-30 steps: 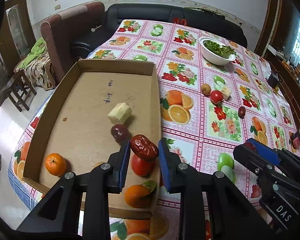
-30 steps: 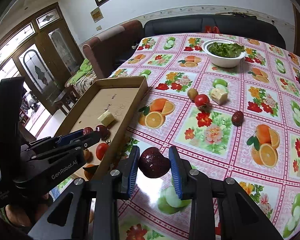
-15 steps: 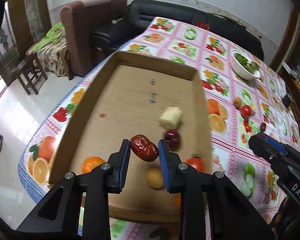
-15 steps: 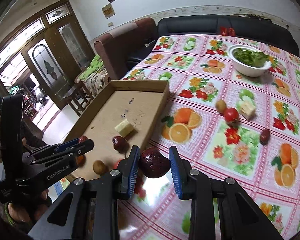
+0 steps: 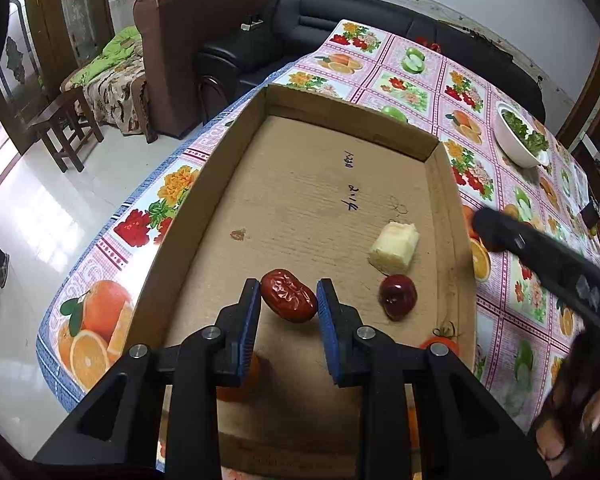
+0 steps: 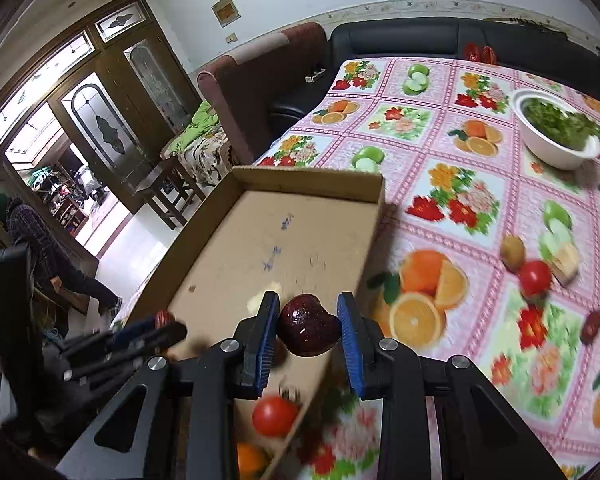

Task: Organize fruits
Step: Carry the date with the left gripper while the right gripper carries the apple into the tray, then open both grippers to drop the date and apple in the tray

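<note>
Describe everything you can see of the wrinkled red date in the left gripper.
The red date is an oblong, glossy, deep red fruit with wrinkled skin. It is pinched between the blue pads of the left gripper, lying slantwise, held above the cardboard tray floor. Only the pads touch it; a dark cherry lies apart to its right.
</note>
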`<state>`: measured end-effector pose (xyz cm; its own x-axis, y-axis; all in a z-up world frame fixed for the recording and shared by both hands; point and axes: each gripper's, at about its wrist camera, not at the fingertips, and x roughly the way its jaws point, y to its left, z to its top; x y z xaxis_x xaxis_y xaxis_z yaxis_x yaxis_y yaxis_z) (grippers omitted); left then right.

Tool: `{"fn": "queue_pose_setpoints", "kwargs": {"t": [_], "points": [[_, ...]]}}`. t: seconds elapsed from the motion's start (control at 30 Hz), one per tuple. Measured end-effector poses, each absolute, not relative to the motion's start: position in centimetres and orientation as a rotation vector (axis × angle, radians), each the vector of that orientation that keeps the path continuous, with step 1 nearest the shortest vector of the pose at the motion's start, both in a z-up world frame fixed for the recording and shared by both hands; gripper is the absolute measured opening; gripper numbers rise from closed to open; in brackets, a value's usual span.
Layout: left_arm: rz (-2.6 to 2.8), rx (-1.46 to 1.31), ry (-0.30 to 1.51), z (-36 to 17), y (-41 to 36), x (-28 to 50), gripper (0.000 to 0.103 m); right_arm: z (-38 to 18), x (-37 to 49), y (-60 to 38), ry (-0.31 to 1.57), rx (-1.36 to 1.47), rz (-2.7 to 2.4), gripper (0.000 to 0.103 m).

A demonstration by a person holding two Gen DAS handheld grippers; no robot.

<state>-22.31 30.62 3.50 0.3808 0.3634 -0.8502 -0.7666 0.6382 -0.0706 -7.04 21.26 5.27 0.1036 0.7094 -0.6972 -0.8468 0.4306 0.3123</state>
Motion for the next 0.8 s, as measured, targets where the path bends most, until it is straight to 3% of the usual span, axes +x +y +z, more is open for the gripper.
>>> {"fn": "queue_pose_setpoints", "kwargs": {"t": [0.37, 0.8], "points": [[0.753, -0.509, 0.959, 2.1, 31.2, -20.9, 0.026, 2.2, -5.1, 29.2, 0.961, -0.268, 1.155, 0.030], [0.755, -0.499, 0.988, 1.0, 30.9, -19.8, 0.027, 0.6, -5.5, 30.7, 0.931, -0.364, 1.141, 0.032]]}}
